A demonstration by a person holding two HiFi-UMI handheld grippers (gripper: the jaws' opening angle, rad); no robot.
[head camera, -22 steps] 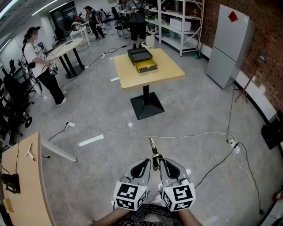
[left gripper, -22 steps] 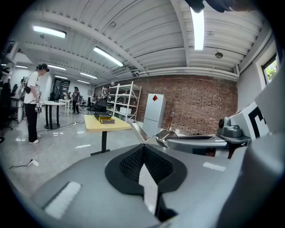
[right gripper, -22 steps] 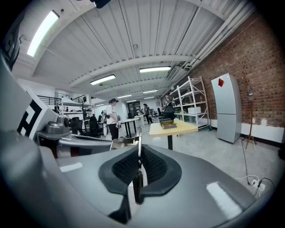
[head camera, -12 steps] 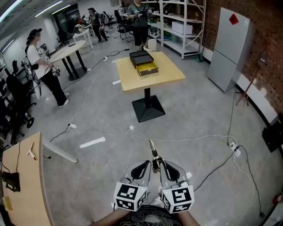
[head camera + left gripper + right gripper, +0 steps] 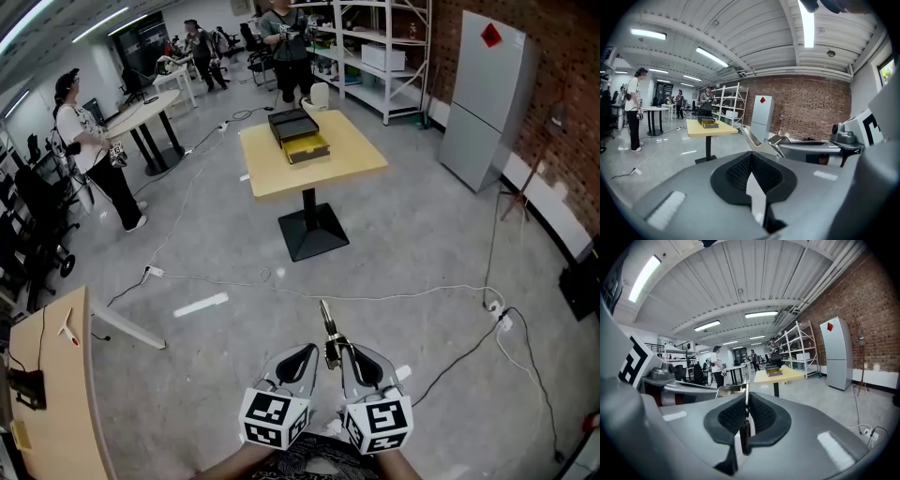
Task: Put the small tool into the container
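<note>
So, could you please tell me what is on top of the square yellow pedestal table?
A black box-shaped container and a yellow tray against it sit on the square yellow table. Their insides are too small to make out.

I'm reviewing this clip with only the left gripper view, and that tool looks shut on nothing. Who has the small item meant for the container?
Observer: The right tool does. Its own view shows the jaws shut on a slim metal piece with a dark handle.
Operator: Is the container open?
Observer: The head view looks down on the dark container. It appears to have no lid, and a yellow tray sits right beside it on the near side.
Operator: Anything across the way there?
Observer: The head view shows a cable lying across the floor between the person and the table.
</note>
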